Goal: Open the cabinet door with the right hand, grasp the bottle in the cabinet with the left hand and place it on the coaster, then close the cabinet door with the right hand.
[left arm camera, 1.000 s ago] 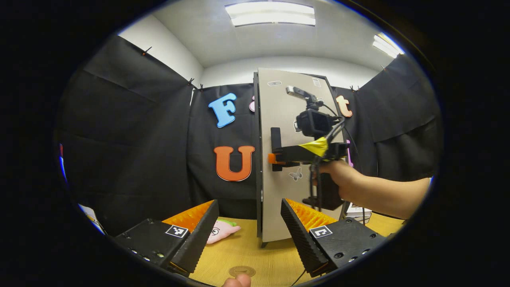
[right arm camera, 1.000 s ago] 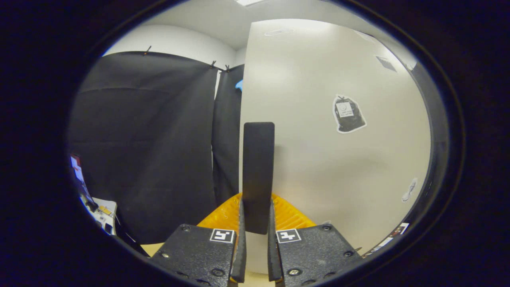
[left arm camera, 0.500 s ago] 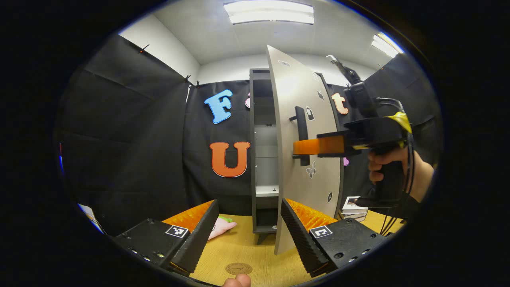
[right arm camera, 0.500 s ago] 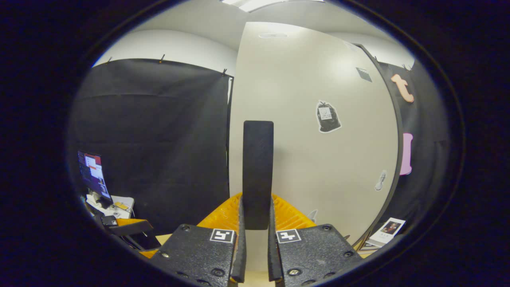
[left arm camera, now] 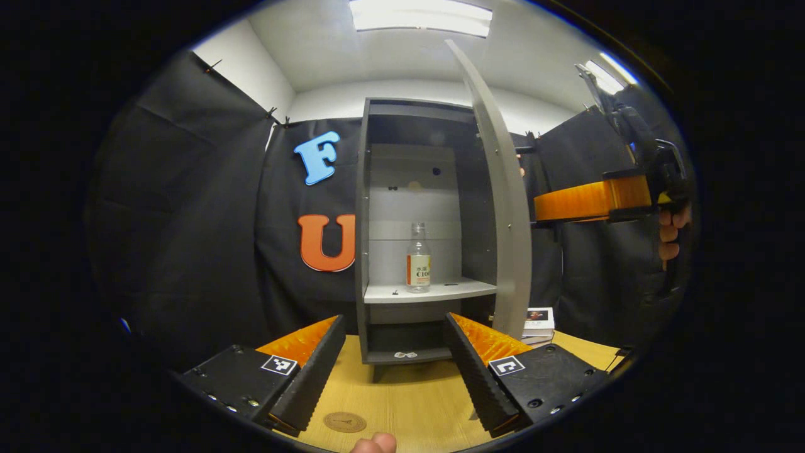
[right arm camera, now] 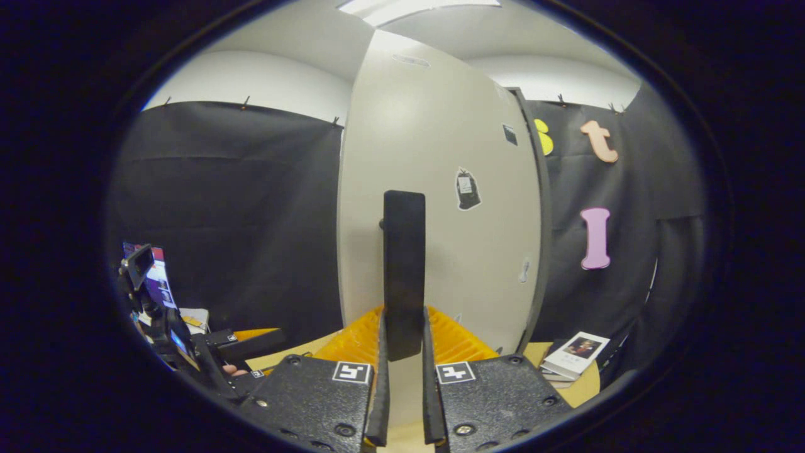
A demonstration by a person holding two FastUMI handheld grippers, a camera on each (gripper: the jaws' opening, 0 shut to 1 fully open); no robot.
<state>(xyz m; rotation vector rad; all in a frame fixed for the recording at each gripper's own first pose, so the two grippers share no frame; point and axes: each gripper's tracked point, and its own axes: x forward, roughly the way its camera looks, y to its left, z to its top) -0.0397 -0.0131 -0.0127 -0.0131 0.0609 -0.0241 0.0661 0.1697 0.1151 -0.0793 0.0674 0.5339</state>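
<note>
The bottle [left arm camera: 418, 257] stood upright on the middle shelf [left arm camera: 429, 291] of the open cabinet [left arm camera: 363, 220], with nothing between it and the left gripper [left arm camera: 393, 358], whose jaws were spread wide above the table [left arm camera: 402, 402], near the round coaster [left arm camera: 344, 421]. To the right, the door [left arm camera: 506, 207] stood swung out edge-on, and the right gripper [right arm camera: 402, 371] was pinching the door's dark handle [right arm camera: 404, 264] between its jaws. Right of the cabinet, a small stack of books [left arm camera: 536, 319] lay on the table.

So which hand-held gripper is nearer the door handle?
Right. The right hand-held gripper is shut on the door handle; the left hand-held gripper is open, facing the bottle.
</note>
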